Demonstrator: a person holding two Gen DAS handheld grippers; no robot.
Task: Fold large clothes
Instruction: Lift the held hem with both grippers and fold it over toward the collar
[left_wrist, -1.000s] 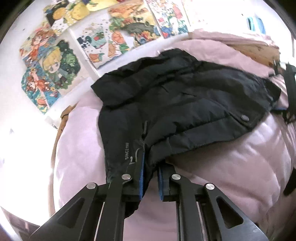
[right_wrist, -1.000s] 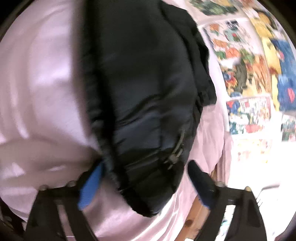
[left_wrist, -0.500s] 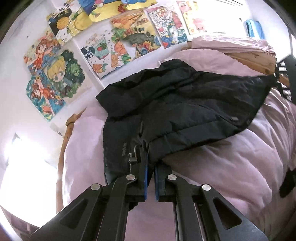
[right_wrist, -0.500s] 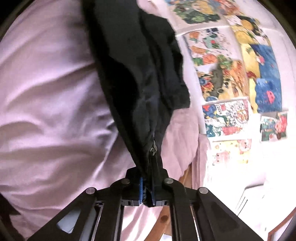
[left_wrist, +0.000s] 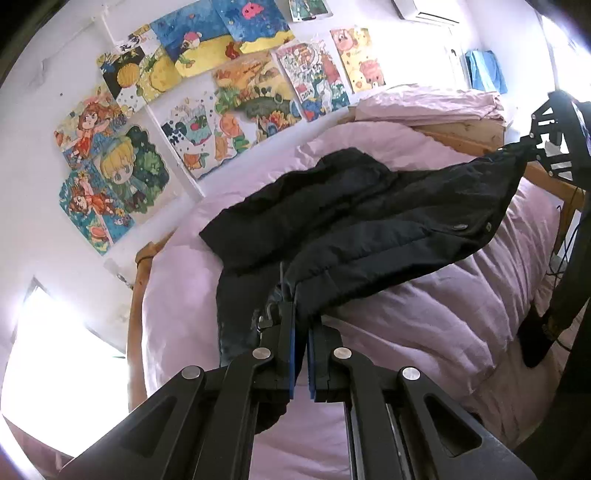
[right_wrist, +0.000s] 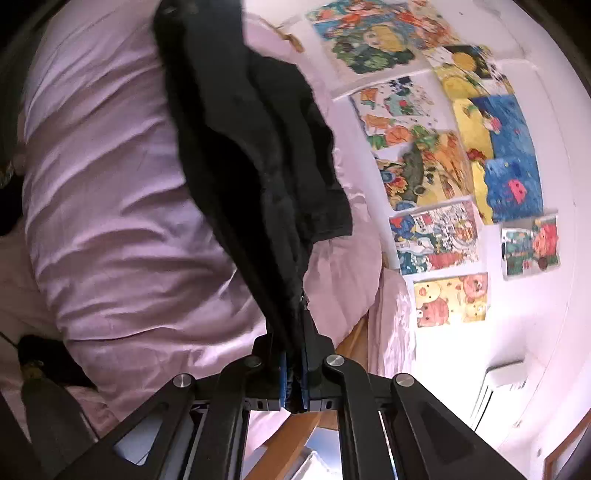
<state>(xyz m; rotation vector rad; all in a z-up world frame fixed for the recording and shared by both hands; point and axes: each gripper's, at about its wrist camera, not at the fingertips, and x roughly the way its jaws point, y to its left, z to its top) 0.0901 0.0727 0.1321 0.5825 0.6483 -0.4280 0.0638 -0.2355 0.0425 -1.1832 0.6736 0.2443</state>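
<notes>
Your right gripper (right_wrist: 293, 373) is clamped on the black jacket's (right_wrist: 255, 155) edge beside the zipper. The jacket stretches away over the pink bed (right_wrist: 110, 206). Drawings (right_wrist: 439, 155) cover the wall at right.

- One black jacket (left_wrist: 369, 221), ahead of both hand-held grippers.
- Two hand-held grippers: left (left_wrist: 301, 325), right (right_wrist: 293, 354).
- One bed with pink bedding (left_wrist: 424, 317), beneath them.
- One air conditioner (left_wrist: 424, 9), beyond the left hand-held gripper.
</notes>
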